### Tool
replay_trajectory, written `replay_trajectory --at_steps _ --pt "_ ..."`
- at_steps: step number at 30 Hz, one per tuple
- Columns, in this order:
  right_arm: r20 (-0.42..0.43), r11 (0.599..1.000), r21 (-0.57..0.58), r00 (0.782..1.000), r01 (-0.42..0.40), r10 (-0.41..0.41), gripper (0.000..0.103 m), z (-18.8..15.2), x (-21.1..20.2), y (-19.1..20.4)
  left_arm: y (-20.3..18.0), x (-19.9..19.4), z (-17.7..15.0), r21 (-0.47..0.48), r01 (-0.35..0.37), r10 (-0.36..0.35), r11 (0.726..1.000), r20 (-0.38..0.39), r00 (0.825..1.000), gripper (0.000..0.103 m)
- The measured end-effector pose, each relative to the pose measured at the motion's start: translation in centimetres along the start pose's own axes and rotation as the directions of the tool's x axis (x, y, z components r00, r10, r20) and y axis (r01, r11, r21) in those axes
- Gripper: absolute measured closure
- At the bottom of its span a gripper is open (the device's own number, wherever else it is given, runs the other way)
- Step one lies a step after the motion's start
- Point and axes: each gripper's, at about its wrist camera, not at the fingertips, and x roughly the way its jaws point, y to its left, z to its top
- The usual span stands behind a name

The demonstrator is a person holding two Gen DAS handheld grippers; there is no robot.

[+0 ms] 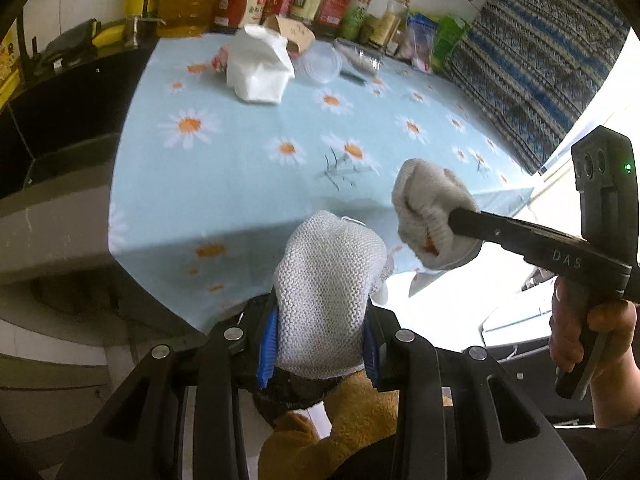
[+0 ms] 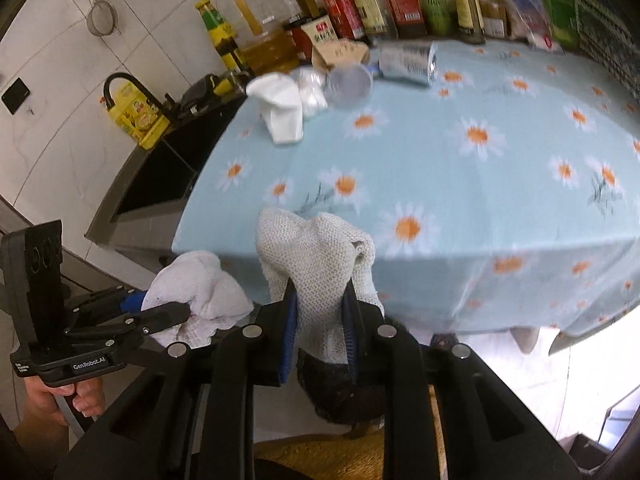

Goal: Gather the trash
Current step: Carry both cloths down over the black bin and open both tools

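On the daisy-print tablecloth (image 1: 248, 168), far side, lie a crumpled white paper (image 1: 260, 68), a clear plastic cup (image 1: 322, 62), a crushed can (image 2: 408, 62) and a brown paper piece (image 1: 292, 32). My left gripper (image 1: 320, 312) hangs over the table's near edge, shut on a white knit cloth (image 1: 332, 264) that covers its tips. Beside it, my right gripper (image 1: 452, 220) is shut on a second knit cloth (image 1: 432, 200). In the right wrist view the right gripper (image 2: 320, 300) pinches its cloth (image 2: 312, 252), and the left gripper (image 2: 180, 312) holds its cloth (image 2: 196, 284) at lower left.
A row of bottles and jars (image 2: 360, 0) lines the back of the table. A black sink (image 2: 160, 172) with a dark faucet (image 2: 120, 80) sits to the left. A patterned blue cloth (image 1: 540, 60) hangs at the right. A person's hand (image 1: 592, 340) grips the right handle.
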Motion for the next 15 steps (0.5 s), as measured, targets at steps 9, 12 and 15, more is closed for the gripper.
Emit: replay_trajectory --at_steps 9,12,15 --pt "-0.101 1.0 0.015 0.995 -0.004 0.006 0.079 -3.0 2.0 0.8 -0.4 1.9 -2.1 -0.011 0.008 -0.009 1.0 -0.068 0.998 0.07" --pt "-0.127 1.0 0.021 0.992 -0.008 0.01 0.078 -3.6 2.7 0.6 -0.4 2.8 -2.7 -0.025 0.005 -0.007 1.0 -0.095 0.995 0.07" --pt "-0.161 1.0 0.011 0.987 -0.001 0.003 0.078 -4.4 3.5 0.4 -0.2 3.6 -3.2 -0.041 -0.003 -0.002 0.999 -0.115 0.993 0.07"
